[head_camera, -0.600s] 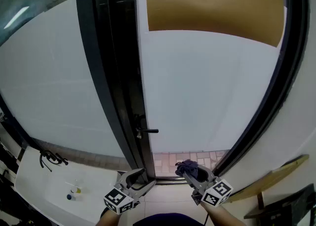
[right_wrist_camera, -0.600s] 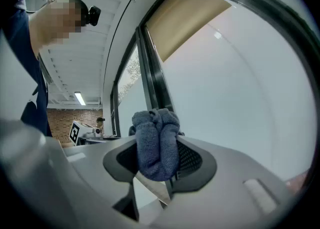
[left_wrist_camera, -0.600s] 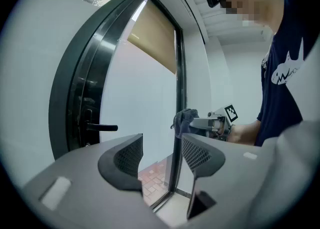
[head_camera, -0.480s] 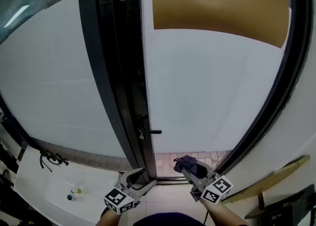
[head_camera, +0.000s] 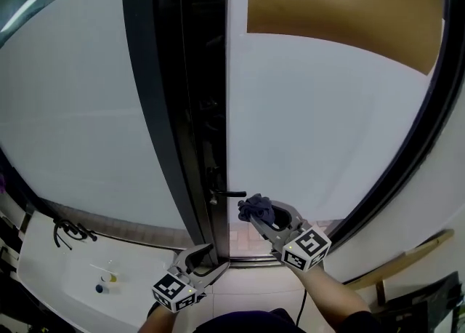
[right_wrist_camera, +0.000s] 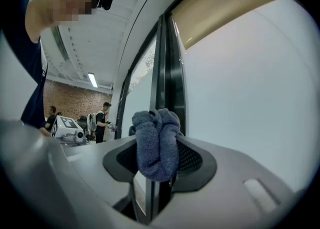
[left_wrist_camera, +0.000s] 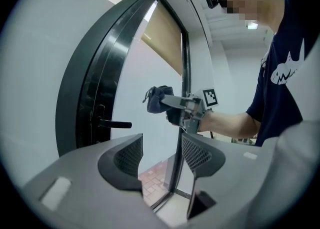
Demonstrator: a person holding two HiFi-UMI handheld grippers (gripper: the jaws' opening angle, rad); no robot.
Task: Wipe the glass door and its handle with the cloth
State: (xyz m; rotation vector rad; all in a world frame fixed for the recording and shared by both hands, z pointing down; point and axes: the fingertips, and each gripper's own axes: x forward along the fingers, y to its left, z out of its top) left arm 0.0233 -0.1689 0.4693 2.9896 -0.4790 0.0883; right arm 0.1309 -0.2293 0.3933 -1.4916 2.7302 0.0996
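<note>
right gripper [head_camera: 259, 217] clamping cloth [head_camera: 256, 209], left gripper [head_camera: 205, 260] agape

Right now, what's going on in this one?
A person stands at a frosted white glass door with a gripper in each hand. The right gripper is shut on a bunched dark blue cloth, raised near the door's black lever handle but not touching it. The left gripper hangs lower, open and empty.

Head view looks down the glass door [head_camera: 312, 128]; both gripper views, low and near, share it.
</note>
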